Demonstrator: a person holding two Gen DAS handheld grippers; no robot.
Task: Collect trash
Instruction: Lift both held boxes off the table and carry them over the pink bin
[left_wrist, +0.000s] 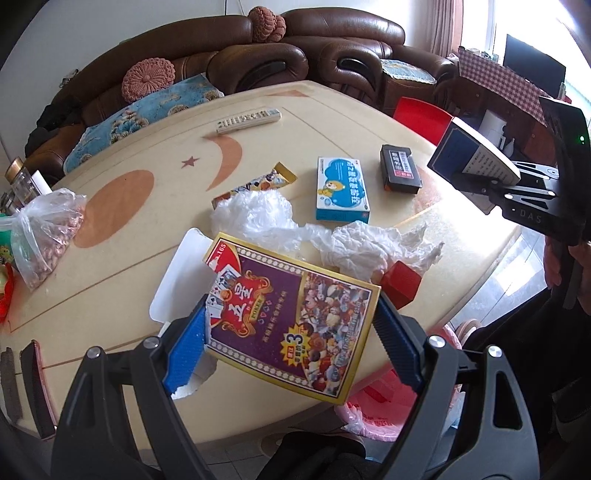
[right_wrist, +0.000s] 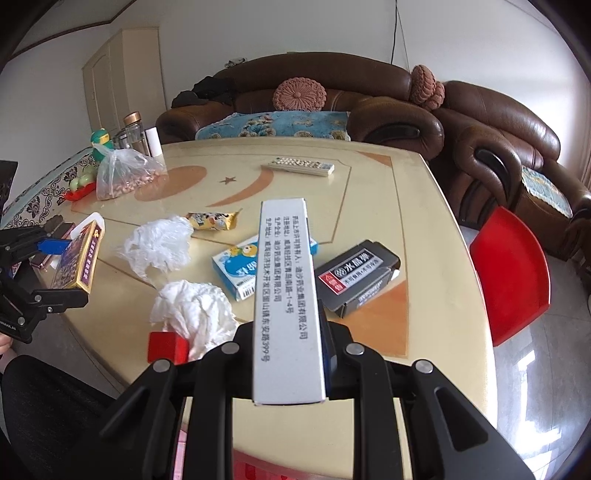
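My left gripper (left_wrist: 290, 338) is shut on a purple poker card box (left_wrist: 291, 314) and holds it above the table's near edge; it also shows in the right wrist view (right_wrist: 79, 258). My right gripper (right_wrist: 288, 332) is shut on a white and blue medicine box (right_wrist: 286, 295), also seen at the right of the left wrist view (left_wrist: 476, 158). On the table lie a crumpled tissue (left_wrist: 365, 247), a clear plastic wrap (left_wrist: 255, 214), a snack wrapper (left_wrist: 258, 182), a blue medicine box (left_wrist: 341, 190), a black box (left_wrist: 399, 168) and a small red box (left_wrist: 400, 282).
The cream table (left_wrist: 147, 229) also holds a remote (left_wrist: 247, 119), a bag of nuts (left_wrist: 48, 236), jars and a phone (left_wrist: 35, 387). A pink bag (left_wrist: 384, 406) hangs below the near edge. A red stool (right_wrist: 511, 280) and brown sofas (right_wrist: 332, 110) stand beyond.
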